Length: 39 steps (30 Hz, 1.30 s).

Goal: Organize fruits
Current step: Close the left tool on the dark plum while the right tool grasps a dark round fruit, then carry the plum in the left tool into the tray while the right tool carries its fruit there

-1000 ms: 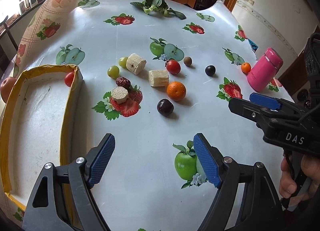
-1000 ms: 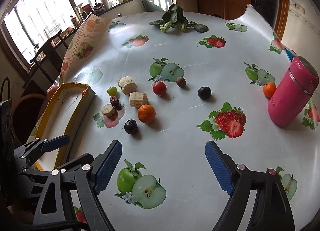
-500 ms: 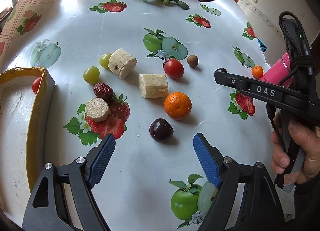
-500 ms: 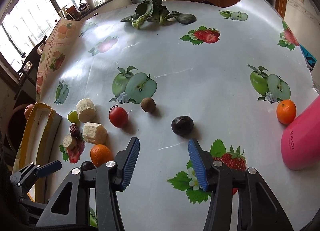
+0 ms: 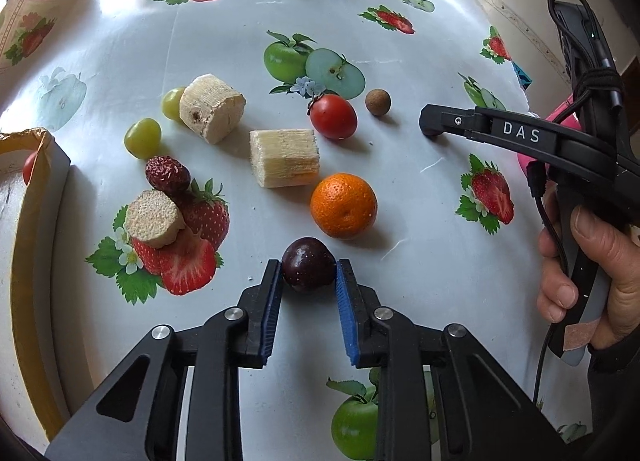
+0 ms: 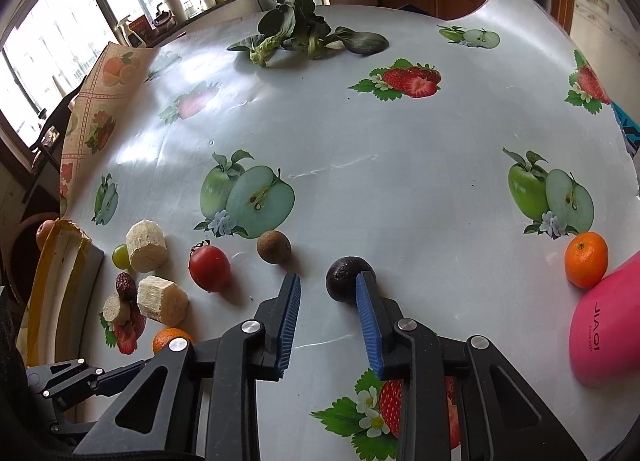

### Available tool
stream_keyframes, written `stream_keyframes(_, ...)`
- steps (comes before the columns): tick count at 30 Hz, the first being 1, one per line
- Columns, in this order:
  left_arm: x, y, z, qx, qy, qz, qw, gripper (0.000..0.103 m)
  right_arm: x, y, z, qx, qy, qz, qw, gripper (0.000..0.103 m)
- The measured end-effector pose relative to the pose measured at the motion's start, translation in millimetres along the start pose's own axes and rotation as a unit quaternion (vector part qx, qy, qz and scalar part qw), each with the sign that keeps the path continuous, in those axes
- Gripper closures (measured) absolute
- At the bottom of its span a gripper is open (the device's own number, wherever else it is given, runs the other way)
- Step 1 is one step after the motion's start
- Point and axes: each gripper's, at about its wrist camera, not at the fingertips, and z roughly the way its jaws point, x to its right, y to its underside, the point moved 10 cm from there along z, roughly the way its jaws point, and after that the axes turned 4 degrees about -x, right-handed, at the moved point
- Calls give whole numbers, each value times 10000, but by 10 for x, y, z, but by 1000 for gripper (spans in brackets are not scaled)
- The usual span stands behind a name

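My left gripper (image 5: pixel 308 277) is closing, and its blue pads press both sides of a dark plum (image 5: pixel 308 267) resting on the table. My right gripper (image 6: pixel 328 285) is closing too. A second dark plum (image 6: pixel 344 281) sits at its tips against the right finger (image 6: pixel 362 289), with a gap to the left finger (image 6: pixel 294 293). An orange (image 5: pixel 343 205), a tomato (image 5: pixel 333 122), a brown longan (image 5: pixel 377 102), two pale cane chunks (image 5: pixel 285 157), green grapes (image 5: pixel 143 138) and a red date (image 5: pixel 167 172) lie beyond the left gripper.
A yellow-rimmed tray (image 5: pixel 24 261) stands at the left with a small red fruit (image 5: pixel 29 167) inside. A pink bottle (image 6: pixel 604 329) and a small orange (image 6: pixel 586 259) are at the right. Leafy greens (image 6: pixel 296 33) lie far back. A hand (image 5: pixel 592 261) holds the right gripper.
Both grippers came forward and down over the fruit. The left jaws went from wide open to closed around the near plum. The right jaws narrowed beside the other plum.
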Motion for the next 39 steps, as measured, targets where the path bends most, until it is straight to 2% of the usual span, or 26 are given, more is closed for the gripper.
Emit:
stream_keyframes(4, -14, 15, -23, 6, 66, 5, 10000, 79, 21, -30, 7, 11, 22, 87, 10000, 74)
stream_keyframes(7, -43, 53, -82, 26, 165, -33, 9999, 80, 12, -13, -24, -41, 30, 125, 9999, 93)
stream_keyframes(10, -65, 87, -169, 73, 221, -56, 9997, 80, -53, 36, -132, 0, -90, 163, 9998, 99)
stream_keyframes(14, -136, 149, -317, 139, 226, -128, 9996, 80, -220, 141, -337, 125, -288, 127, 9994, 100)
stream_keyframes(16, -182, 177, -386, 176, 214, -177, 9995, 80, -308, 203, -429, 184, -363, 89, 9991, 100)
stream_keyframes(19, -224, 225, -445, 179, 232, -243, 9993, 80, -324, 248, -482, 257, -235, 95, 9993, 98)
stream_keyframes(21, -229, 252, -492, 201, 215, -226, 9993, 80, -256, 223, -443, 240, -183, 219, 9993, 82)
stream_keyframes(22, -226, 265, -520, 214, 220, -217, 9993, 80, -224, 187, -415, 261, -247, 278, 9990, 71)
stream_keyframes(23, -224, 279, -550, 228, 230, -215, 9992, 80, -195, 147, -386, 317, -234, 309, 9987, 70)
stream_keyframes(26, -226, 325, -614, 236, 251, -233, 9991, 80, -68, 39, -183, 222, 215, 263, 9992, 71)
stream_keyframes(29, -238, 368, -654, 227, 240, -231, 9992, 80, 27, -25, 51, 64, 331, 290, 9990, 73)
stream_keyframes(31, -252, 387, -673, 211, 232, -242, 9992, 80, 66, -75, 131, 108, 369, 293, 9988, 70)
stream_keyframes(33, -266, 394, -700, 232, 224, -247, 9992, 80, 118, -103, 165, 105, 494, 267, 9984, 78)
stream_keyframes(36, -275, 401, -746, 280, 249, -260, 9990, 80, 137, -88, 47, 114, 360, 442, 9983, 81)
stream_keyframes(39, -268, 415, -803, 321, 248, -204, 9990, 80, -39, -18, -190, 258, 216, 303, 9990, 82)
